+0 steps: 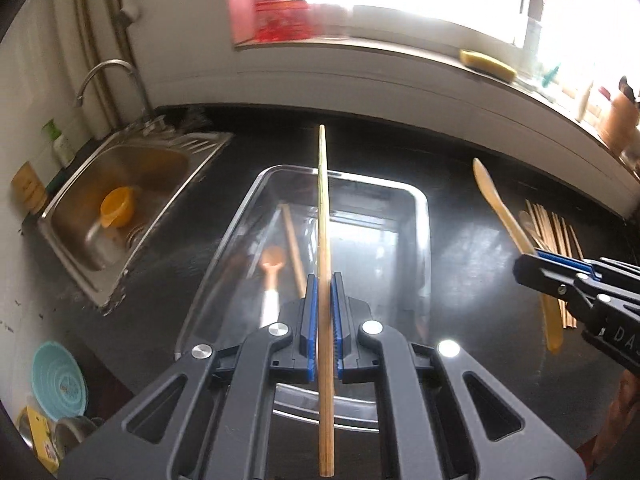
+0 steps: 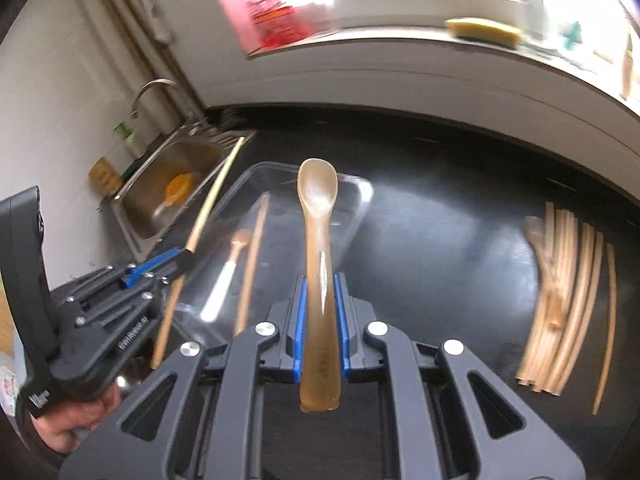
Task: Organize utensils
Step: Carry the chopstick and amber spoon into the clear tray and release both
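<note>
- Above the clear tray (image 1: 420, 216), the left gripper (image 1: 323, 316) was closed on a single chopstick (image 1: 324, 240), which ran straight forward between the blue pads (image 1: 310, 328), gripped near its middle with a long length ahead and a shorter length behind.
- To the right of the tray, the right gripper (image 2: 320, 312) was clamped on a tan spoon (image 2: 318, 240), holding the handle low down, with the bowl pointing forward over the tray's near corner.
- Inside the tray lay one chopstick (image 2: 252, 264) and a small spoon (image 2: 230, 264) with a white handle; a loose pile of chopsticks (image 2: 560, 300) waited on the black counter (image 2: 440, 240) well to the right.
- By its look the held chopstick was light, stiff and thin; a mid-length hold seemed sound, since a grip near one end would probably have let it pivot.
- The tan spoon looked like smooth, somewhat translucent plastic, probably light and a little slippery; the flat handle gave the pads the best purchase, while the rounded bowl would likely have slid.
- Neither item appeared fragile, so a short drop into the tray probably risked only a bounce against the hard wall.
</note>
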The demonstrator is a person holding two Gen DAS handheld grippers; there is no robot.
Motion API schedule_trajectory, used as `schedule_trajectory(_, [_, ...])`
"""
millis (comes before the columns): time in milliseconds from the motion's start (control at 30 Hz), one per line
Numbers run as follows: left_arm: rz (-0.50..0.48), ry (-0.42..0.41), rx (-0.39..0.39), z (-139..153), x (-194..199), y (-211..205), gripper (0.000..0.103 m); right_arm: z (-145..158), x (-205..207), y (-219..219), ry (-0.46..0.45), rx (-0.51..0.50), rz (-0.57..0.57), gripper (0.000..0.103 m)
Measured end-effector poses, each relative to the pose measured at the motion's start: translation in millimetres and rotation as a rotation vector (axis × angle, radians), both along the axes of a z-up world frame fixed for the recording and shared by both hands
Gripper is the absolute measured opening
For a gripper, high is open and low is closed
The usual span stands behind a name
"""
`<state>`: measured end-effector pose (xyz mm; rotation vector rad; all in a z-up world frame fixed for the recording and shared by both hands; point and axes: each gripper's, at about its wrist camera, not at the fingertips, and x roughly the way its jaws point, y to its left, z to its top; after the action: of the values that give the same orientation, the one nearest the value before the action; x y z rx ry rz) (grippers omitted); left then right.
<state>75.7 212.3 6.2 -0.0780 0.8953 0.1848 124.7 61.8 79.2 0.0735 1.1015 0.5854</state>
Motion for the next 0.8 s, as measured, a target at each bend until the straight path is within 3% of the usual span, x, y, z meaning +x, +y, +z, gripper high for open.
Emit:
schedule_trajectory(267, [0.04, 0.028, -0.037, -15, 2, 34, 0.006, -12, 19, 48, 0.083, 0.028, 0.039, 0.014])
schedule_trajectory(500, [0.047, 0.069, -0.122, -38, 16, 46, 0.006, -34, 34, 61, 0.138, 0.019, 0.037, 0.014])
schedule_trajectory(800, [0.079, 0.095, -0.142, -56, 34, 52, 0.006, -56, 48, 74, 0.168, -0.02, 0.041, 0.014])
